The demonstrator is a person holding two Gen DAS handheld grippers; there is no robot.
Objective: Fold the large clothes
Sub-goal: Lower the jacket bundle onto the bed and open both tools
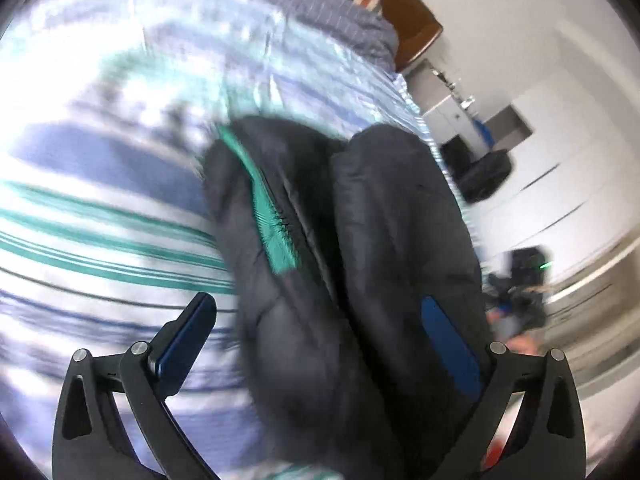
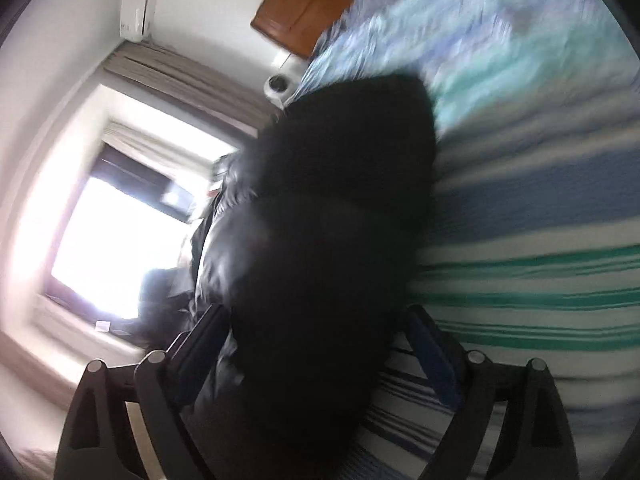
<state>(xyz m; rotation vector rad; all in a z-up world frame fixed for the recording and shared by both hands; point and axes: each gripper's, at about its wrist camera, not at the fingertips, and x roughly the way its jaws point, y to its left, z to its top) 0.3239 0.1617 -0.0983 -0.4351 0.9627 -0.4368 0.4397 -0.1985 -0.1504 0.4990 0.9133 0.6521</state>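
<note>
The dark padded jacket [image 1: 340, 264] lies on the bed [image 1: 100, 200], over the striped bedspread near the bed's edge; in the left wrist view it shows as two puffy lobes side by side with a green strip [image 1: 268, 208] of lining or trim along the seam between them, which I judge to be the garment already doubled over on itself at least once; how neat that fold is I cannot tell, as both views are smeared. My left gripper [image 1: 320, 344] stands wide, its fingers [image 1: 188, 340] set to either side of the near end of the bundle, the left one clear of the cloth, the right one lying against it without pinching; nothing is held. My right gripper [image 2: 316, 356] is likewise spread, the black bulk of the jacket filling the gap between the fingers [image 2: 430, 356]; I see no pad pressing in, so I take it as let go. The wooden headboard [image 2: 304, 4] stands well apart at the far end; what remains, by my reckoning, is perhaps a further fold and a tidying of the loose edges.
</note>
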